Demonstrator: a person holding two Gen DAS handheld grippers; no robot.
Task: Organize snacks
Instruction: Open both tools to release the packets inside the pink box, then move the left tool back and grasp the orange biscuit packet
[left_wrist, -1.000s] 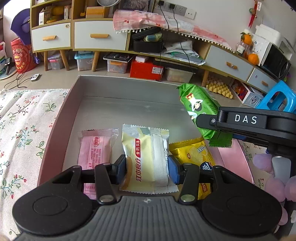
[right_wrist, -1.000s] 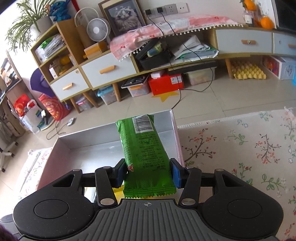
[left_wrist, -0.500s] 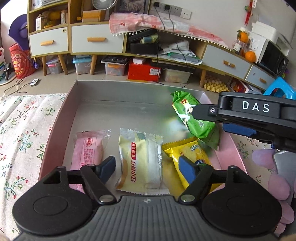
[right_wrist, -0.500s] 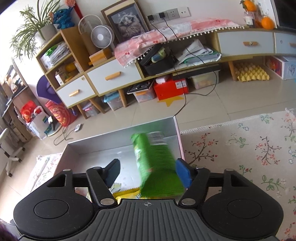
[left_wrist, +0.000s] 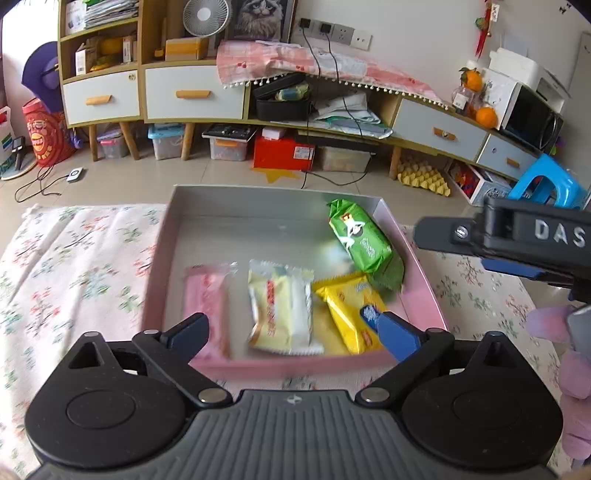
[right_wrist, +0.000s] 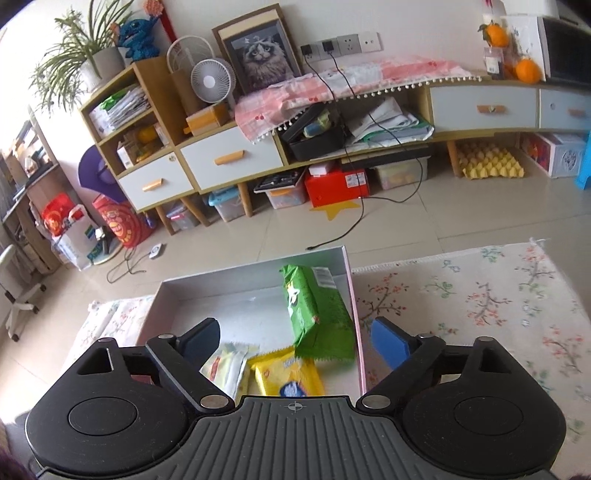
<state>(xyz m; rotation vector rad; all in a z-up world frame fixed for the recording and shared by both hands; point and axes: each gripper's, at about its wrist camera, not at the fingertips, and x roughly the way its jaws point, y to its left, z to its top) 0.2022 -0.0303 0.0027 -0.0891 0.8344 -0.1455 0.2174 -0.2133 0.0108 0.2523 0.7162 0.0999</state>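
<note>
Both grippers have let go since a second ago: the left gripper (left_wrist: 295, 328), which was clamping the pale yellow snack packet (left_wrist: 280, 306), is now standing with jaws spread wide and nothing between the pads, having just been opening. That packet is lying flat in the pink-walled box (left_wrist: 421, 273), between the pink snack packet (left_wrist: 207, 299) on its left and the yellow snack packet (left_wrist: 351, 310) on its right. The right gripper (right_wrist: 295, 338) has just been opening too, and its jaws are gaping wide and empty. Its green snack packet (right_wrist: 317, 310) is now resting inside the box, leaning by the right wall with its lower end overlapping the yellow packet. The box is sitting on a floral tablecloth (left_wrist: 74, 266).
</note>
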